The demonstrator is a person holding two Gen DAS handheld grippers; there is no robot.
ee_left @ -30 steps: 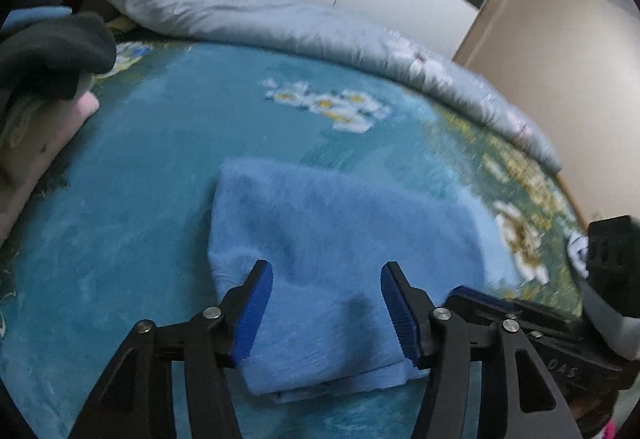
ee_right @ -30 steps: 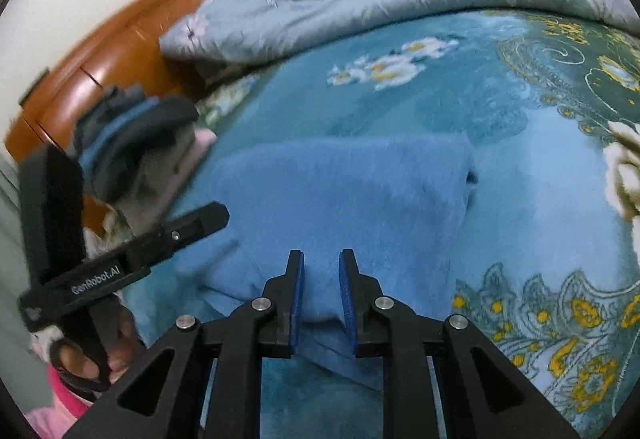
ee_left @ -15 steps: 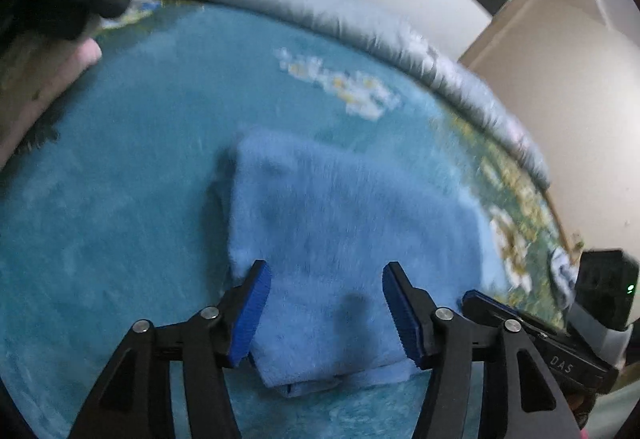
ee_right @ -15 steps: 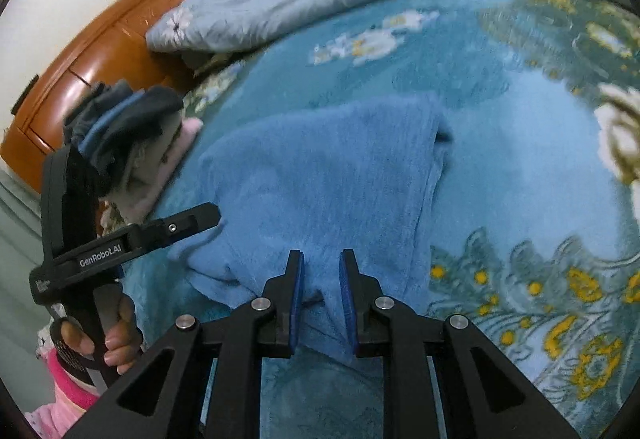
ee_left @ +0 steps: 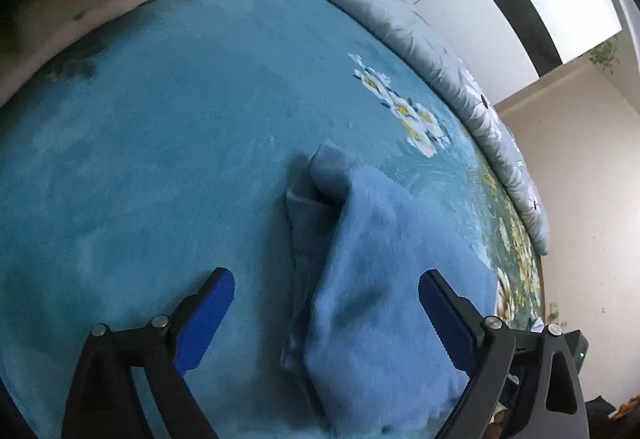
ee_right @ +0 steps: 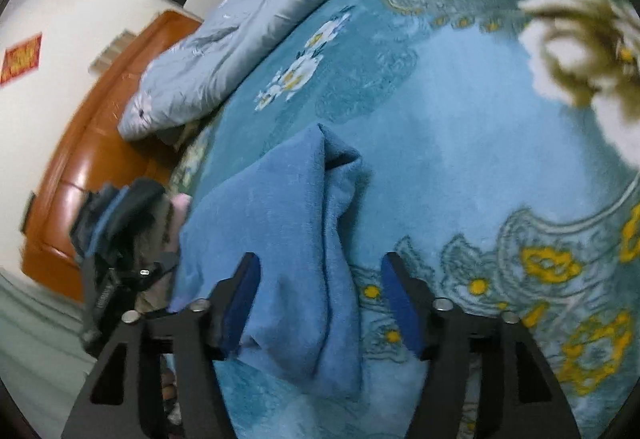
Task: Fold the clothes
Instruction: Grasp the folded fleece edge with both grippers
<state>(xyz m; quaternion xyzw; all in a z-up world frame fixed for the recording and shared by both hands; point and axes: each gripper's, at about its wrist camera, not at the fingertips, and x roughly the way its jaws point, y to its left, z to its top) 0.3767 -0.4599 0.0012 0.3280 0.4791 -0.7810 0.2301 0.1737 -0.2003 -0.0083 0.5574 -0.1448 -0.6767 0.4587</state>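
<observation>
A blue fleece garment (ee_left: 380,279) lies folded in a narrow, humped strip on the teal flowered bedspread (ee_left: 160,159). My left gripper (ee_left: 328,319) hangs over its near end. The jaws are opening wide, the cloth lies between them and no pad presses on it. In the right wrist view the same garment (ee_right: 280,219) runs away from my right gripper (ee_right: 322,303). Those jaws are opening too, and the cloth lies loose between the blue pads (ee_right: 400,303). The left gripper (ee_right: 112,279) shows blurred at the left of that view.
A grey-blue quilt (ee_left: 400,27) is bunched along the far side of the bed. A pile of dark and pink clothes (ee_right: 132,215) sits by the wooden headboard (ee_right: 80,167). The bedspread's flowered border (ee_right: 560,263) runs along the right.
The right jaws, shut on the garment's edge before, have let go and spread. The left jaws have widened. Both grippers rolled and came lower, and the garment now lies narrower and humped.
</observation>
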